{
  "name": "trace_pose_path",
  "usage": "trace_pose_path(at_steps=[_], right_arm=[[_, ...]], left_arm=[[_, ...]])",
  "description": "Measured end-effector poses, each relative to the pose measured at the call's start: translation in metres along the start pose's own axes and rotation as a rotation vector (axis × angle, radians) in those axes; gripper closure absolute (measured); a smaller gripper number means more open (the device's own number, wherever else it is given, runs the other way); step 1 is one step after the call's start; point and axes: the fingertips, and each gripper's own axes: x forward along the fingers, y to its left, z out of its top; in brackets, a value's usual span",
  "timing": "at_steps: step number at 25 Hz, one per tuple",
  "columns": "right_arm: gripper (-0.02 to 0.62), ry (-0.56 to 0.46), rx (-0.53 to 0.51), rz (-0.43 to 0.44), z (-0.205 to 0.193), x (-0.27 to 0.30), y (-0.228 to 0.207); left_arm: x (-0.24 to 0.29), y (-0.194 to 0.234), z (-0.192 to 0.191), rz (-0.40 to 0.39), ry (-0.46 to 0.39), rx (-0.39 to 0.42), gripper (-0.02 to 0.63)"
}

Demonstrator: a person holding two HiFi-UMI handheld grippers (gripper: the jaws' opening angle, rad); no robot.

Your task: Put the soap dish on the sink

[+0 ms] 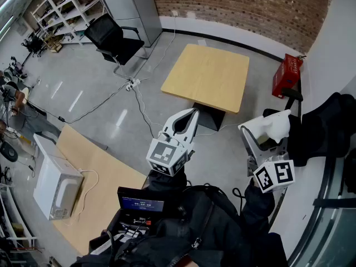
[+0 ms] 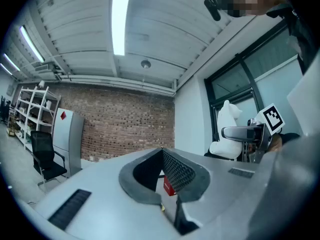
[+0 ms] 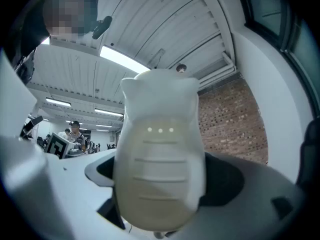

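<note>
The soap dish (image 1: 276, 125) is white, rounded and ribbed, with two small ears at its top. My right gripper (image 1: 267, 128) is shut on it at the right of the head view, held level in the air. In the right gripper view the soap dish (image 3: 159, 149) fills the space between the jaws of the right gripper (image 3: 160, 166). My left gripper (image 1: 193, 113) hovers at the middle, shut, with nothing in it; its tips meet in the left gripper view (image 2: 161, 151). The soap dish (image 2: 226, 129) also shows there at the right. No sink is in view.
Far below on the grey floor stand a square wooden table (image 1: 207, 75), a black office chair (image 1: 114, 35) and a red box (image 1: 287, 74). A white appliance (image 1: 55, 185) rests on a second wooden table (image 1: 105, 174). Cables cross the floor. A brick wall runs along the back.
</note>
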Motion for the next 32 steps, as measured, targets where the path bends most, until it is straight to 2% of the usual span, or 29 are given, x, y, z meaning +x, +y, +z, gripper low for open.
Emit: trace_pose_path(at_steps=[12, 18, 22, 32], right_arm=[[0.117, 0.013, -0.001, 0.008, -0.007, -0.007, -0.006], [0.117, 0.039, -0.047, 0.024, -0.013, -0.007, -0.004], [0.117, 0.045, -0.027, 0.042, -0.021, -0.006, -0.004], [0.117, 0.058, 0.001, 0.049, -0.032, 0.018, -0.016]], left_arm=[[0.006, -0.015, -0.003, -0.006, -0.017, 0.019, 0.603], [0.010, -0.023, -0.013, -0.013, 0.009, 0.016, 0.603], [0.012, -0.029, -0.023, -0.017, 0.031, 0.014, 0.603], [0.033, -0.012, -0.032, -0.012, 0.046, 0.003, 0.603]])
